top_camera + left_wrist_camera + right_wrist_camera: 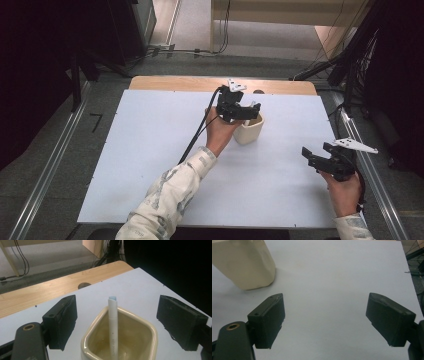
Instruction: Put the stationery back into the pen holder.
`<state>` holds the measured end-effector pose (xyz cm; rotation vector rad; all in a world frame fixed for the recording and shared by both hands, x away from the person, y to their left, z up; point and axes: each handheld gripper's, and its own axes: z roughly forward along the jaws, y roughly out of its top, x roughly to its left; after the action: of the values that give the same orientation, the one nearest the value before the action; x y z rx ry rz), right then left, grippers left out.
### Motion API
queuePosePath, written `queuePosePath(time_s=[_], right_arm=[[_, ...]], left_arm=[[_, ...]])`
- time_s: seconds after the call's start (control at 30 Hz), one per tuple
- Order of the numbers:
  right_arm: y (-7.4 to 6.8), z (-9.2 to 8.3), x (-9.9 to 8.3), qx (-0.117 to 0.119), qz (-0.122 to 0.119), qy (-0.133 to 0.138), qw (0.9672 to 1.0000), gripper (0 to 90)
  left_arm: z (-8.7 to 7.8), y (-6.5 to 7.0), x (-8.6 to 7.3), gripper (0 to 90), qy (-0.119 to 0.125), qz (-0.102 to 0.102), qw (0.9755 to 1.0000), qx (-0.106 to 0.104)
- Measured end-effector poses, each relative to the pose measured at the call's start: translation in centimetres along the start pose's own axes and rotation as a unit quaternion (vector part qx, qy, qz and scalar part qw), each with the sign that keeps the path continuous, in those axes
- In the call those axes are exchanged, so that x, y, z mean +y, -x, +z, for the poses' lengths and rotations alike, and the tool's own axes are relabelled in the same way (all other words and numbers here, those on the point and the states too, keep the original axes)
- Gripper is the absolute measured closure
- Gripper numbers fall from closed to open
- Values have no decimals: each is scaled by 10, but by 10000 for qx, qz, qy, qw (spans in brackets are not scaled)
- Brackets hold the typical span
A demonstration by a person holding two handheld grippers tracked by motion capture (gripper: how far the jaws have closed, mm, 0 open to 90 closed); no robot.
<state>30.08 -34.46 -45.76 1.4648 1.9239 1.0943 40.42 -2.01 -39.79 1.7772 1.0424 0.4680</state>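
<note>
A white pen (113, 325) already stands in the cream cup (147, 326), with both the left gripper (117, 322) above it and the right gripper (325, 322), at the cup's four o'clock, spread wide and empty.

The right gripper (325, 320) hangs over the white table (337, 277), jaws wide apart, a cream cup (244, 262) beyond.

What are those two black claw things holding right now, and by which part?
Nothing. The left gripper hangs open over the cream cup, its jaws wide either side of the white pen standing inside. The right gripper is open over the bare white table.
</note>
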Motion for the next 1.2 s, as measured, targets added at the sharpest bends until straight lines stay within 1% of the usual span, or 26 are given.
queuePosePath(time_s=[0.07,0.2,0.33,0.4,0.57,0.67,0.77,1.03,1.2], right_arm=[[0,0,0,7,-7,-9,10000,138],[0,0,-1,-5,-9,-4,10000,138],[0,1,-1,-10,15,-41,10000,138],[0,1,-1,-10,27,-51,10000,138],[0,1,-2,-7,35,-66,10000,138],[0,1,-2,9,40,-74,10000,138],[0,2,-2,12,25,-90,10000,138],[-2,4,-3,9,-3,-133,9999,138],[-2,5,-3,6,-13,-137,9999,138]], left_arm=[[-3,-1,-2,173,-3,-20,10000,-41],[-9,-4,-6,173,29,-52,10000,-58],[-15,-9,-11,174,26,-128,9999,-76],[-19,-11,-13,174,36,-165,9998,-67],[-28,-18,-21,174,58,-187,9998,-14],[-35,-22,-29,174,71,-218,9997,28],[-40,-26,-37,174,32,-232,9997,53],[-53,-40,-51,174,5,-425,9991,69],[-62,-42,-59,174,5,-407,9992,56]])
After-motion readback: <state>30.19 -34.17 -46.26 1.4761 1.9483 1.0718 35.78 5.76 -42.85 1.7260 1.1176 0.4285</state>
